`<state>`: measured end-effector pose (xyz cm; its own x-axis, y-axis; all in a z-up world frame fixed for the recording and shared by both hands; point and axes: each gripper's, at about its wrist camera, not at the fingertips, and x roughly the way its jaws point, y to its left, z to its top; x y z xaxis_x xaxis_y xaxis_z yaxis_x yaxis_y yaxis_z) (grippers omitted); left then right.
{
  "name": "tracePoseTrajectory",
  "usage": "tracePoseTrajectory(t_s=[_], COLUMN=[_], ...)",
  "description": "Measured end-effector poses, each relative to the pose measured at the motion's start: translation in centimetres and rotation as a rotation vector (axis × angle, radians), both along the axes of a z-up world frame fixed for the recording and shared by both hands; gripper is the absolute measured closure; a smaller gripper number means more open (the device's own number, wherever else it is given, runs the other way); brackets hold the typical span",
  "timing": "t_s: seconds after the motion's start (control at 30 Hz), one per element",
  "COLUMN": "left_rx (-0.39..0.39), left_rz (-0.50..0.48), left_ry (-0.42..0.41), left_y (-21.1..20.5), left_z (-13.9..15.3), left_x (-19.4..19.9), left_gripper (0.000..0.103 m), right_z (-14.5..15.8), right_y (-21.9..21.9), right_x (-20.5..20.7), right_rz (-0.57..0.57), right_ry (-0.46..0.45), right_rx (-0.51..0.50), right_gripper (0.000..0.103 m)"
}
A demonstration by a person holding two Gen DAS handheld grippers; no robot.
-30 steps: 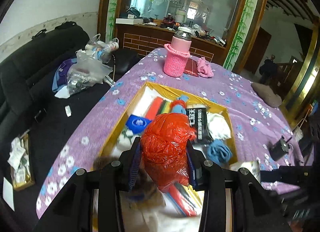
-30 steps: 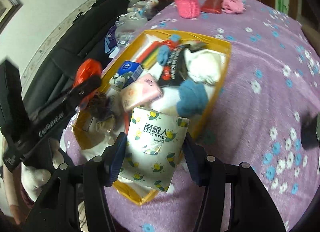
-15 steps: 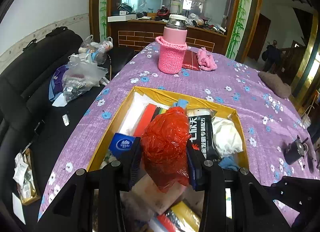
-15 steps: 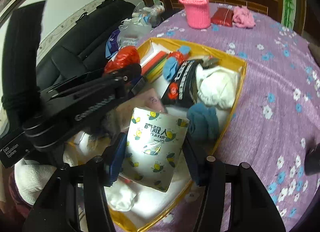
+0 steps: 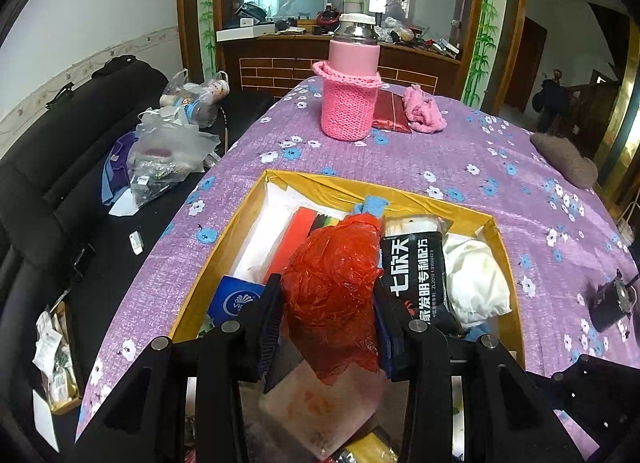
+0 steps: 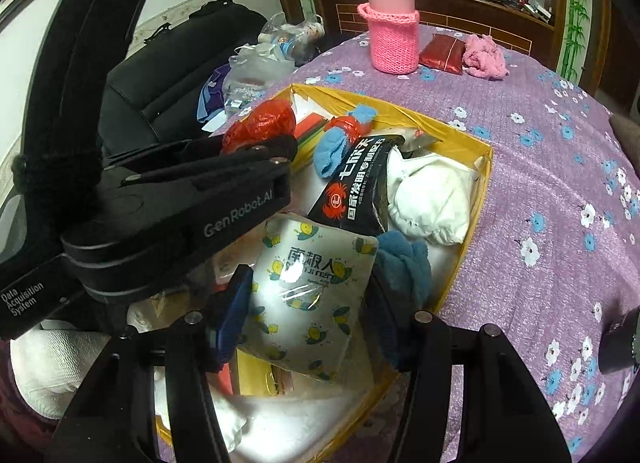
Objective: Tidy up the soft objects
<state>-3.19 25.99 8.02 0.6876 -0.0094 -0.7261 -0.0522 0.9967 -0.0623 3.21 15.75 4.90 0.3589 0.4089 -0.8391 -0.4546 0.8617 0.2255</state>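
A crumpled red plastic bag (image 5: 332, 287) sits pinched between the pads of my left gripper (image 5: 329, 317), held above a yellow cardboard box (image 5: 360, 187) on the purple flowered table. The same red plastic bag (image 6: 260, 125) shows in the right wrist view at the tip of the left gripper (image 6: 240, 143). My right gripper (image 6: 306, 315) is shut on a white packet printed with bees (image 6: 308, 295), over the near end of the yellow box (image 6: 472, 219). Inside lie a black packet (image 6: 356, 191), a white cloth (image 6: 428, 199) and blue socks (image 6: 404, 263).
A pink knitted flask (image 5: 352, 91), a red pouch (image 5: 392, 111) and a pink cloth (image 5: 424, 111) stand at the table's far end. A brown cloth (image 5: 568, 159) lies far right, a small black device (image 5: 610, 301) near right. A black sofa (image 5: 52, 167) with plastic bags flanks the left.
The left gripper has carried the red bag forward and lower over the box. The right gripper with the bee packet has shifted further over the box; the left gripper now crosses its view.
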Motion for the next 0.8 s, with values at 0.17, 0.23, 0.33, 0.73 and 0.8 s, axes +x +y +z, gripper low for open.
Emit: tracePoseTrajectory(t_s=[0.17,0.23,0.33,0.73,0.8], left_rx=[0.010,0.007,0.014,0.013,0.011], left_rz=[0.000,0.004,0.011,0.008,0.015], left_ry=[-0.013,-0.022,-0.041,-0.098,-0.119], left_y=[-0.2,-0.1,0.0,0.3,0.4], left_z=[0.0,0.1,0.5,2.6,3.3], left_x=[-0.1,-0.2,-0.6,-2.8,-3.6], left_gripper=[0.056,0.047,0.035,0.025,0.024], right_z=[0.1,0.4,0.7,2.6,2.9], right_y=[0.2,0.1,0.0,-0.6,-1.3], right_x=[-0.2,-0.3,-0.5,-2.3,-2.7], right_rz=[0.002,0.003,0.006,0.019,0.015], right_ry=[-0.027,-0.043,-0.061,-0.103,-0.107], right_rx=[-0.008,-0.007,0.000,0.021,0.029], right_gripper=[0.046,0.046,0.046,0.046,0.046])
